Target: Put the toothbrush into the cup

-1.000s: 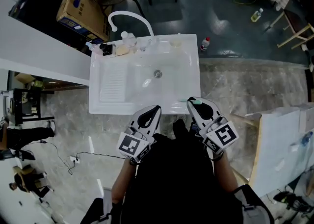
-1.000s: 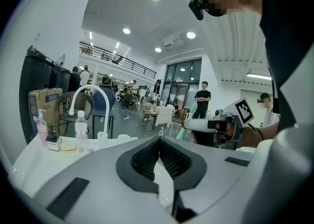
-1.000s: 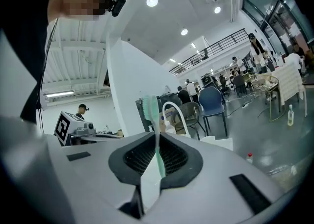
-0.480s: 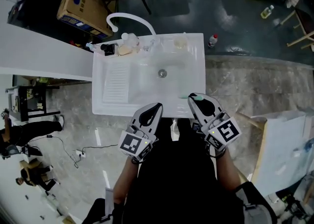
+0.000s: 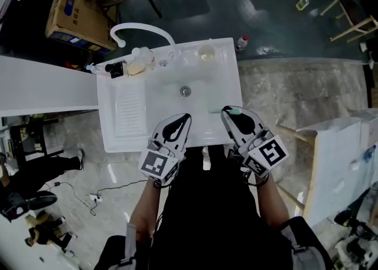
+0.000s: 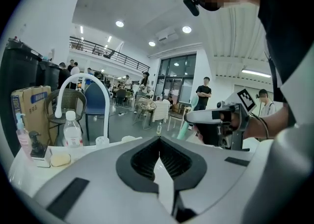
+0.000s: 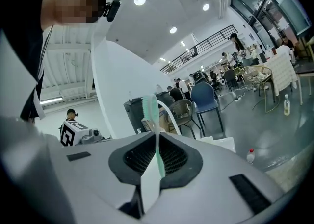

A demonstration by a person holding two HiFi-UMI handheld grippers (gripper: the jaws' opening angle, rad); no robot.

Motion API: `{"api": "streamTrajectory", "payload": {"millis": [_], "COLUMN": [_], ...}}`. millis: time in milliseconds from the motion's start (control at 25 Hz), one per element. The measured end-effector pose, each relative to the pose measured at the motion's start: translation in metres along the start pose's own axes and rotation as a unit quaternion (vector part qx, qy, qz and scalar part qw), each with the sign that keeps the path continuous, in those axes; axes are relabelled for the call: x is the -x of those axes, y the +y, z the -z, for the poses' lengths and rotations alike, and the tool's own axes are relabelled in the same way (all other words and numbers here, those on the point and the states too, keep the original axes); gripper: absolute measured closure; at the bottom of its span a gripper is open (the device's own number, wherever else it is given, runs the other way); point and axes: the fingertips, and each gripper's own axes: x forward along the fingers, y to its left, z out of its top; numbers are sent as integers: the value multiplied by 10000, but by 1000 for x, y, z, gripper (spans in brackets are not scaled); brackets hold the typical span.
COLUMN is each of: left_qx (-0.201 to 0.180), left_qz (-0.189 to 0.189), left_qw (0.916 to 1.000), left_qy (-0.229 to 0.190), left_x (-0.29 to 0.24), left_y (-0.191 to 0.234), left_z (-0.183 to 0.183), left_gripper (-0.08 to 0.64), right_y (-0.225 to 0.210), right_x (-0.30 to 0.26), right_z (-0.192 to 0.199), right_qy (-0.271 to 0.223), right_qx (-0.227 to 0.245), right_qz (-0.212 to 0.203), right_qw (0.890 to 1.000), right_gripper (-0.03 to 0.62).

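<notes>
Both claws are edging out over the sink (image 5: pixel 236 85). Right claw's (image 5: pixel 229 111) pinching the toothbrush (image 5: pixel 234 110), ready for the cup (image 5: pixel 206 53); left claw's (image 5: pixel 185 118) riding closed on nothing.

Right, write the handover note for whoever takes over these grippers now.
Left gripper: fingers together, nothing between them, above the near rim of the sink.
Right gripper: shut on the toothbrush, whose green head sticks out past the fingers. It is over the sink's near right part.
Cup: what looks like it stands on the sink's back ledge, right of the tap, apart from both grippers.
Done: toothbrush is in hand.
Left: carry it to the cup and release it inside.
</notes>
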Motion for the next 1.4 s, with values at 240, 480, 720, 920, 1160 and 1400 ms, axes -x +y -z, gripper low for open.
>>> {"api": "streamTrajectory", "payload": {"millis": [240,480,720,920,1160,1400], "left_qx": [-22,4,196,140,-11,-92], "left_qz": [345,627,743,675,716,746], "left_qw": [9993,9980,9970,9976,9974,9971], "left_qy": [120,42,104,95,-2,-86], "left_x": [-19,-50,-81,-103,-123,-137], "left_y": [28,53,76,91,97,98], "left_z": [17,23,34,41,34,23], "left_gripper": [551,551,551,551,551,551], "right_y": [-8,-34,-60,-80,-107,-140], "right_x": [-30,-56,-77,-93,-119,-147], "right_z": [11,10,2,-5,-18,-26], "right_qy": [71,3,-121,-299,-520,-577], "right_qx": [-20,72,114,161,205,269], "right_qz": [200,391,489,481,473,554], "right_qw": [9998,9992,9987,9983,9973,9964], "right_gripper": [557,557,557,557,557,557]}}
